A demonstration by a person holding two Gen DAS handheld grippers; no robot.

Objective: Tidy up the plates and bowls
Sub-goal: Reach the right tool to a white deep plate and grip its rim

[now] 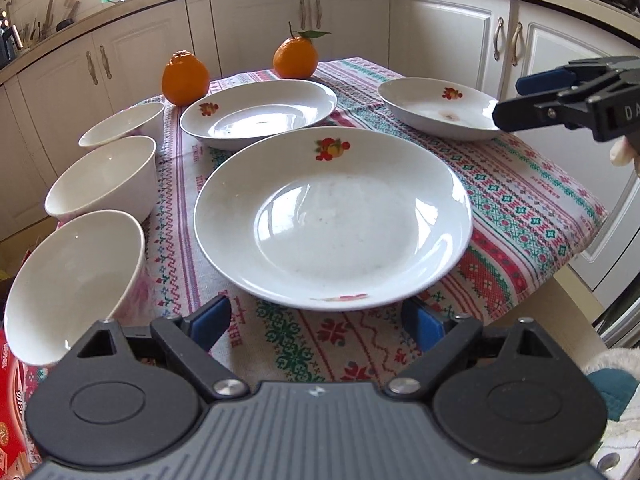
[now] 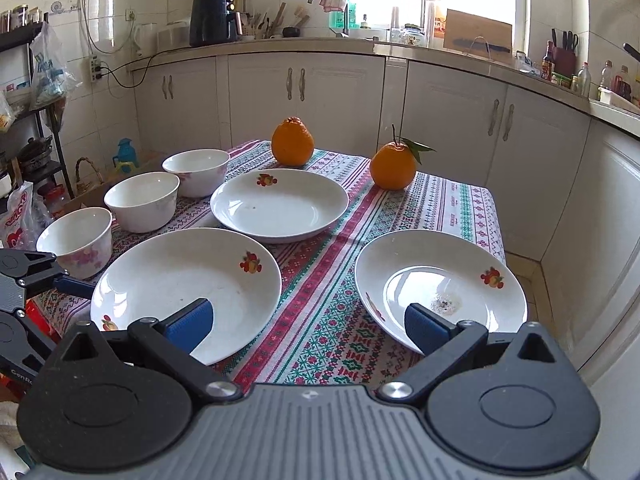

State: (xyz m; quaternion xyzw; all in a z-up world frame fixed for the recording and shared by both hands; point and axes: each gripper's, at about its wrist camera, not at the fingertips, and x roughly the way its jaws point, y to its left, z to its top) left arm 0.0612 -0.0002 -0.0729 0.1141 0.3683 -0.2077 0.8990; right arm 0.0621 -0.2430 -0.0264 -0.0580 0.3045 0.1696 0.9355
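Three white plates with fruit prints lie on the patterned tablecloth: a near plate (image 1: 332,220) (image 2: 186,290), a far plate (image 1: 258,114) (image 2: 280,204) and a right plate (image 1: 438,108) (image 2: 440,292). Three white bowls stand in a row on the left: near (image 1: 76,280) (image 2: 76,240), middle (image 1: 102,182) (image 2: 142,198), far (image 1: 124,124) (image 2: 196,170). My left gripper (image 1: 318,322) is open and empty just in front of the near plate. My right gripper (image 2: 310,322) (image 1: 508,100) is open and empty, hovering between the near and right plates.
Two oranges (image 1: 185,78) (image 1: 295,58) sit at the table's far end. White kitchen cabinets (image 2: 304,96) surround the table. The tablecloth's right edge (image 1: 568,216) hangs over the table. A red box (image 1: 12,412) sits low left.
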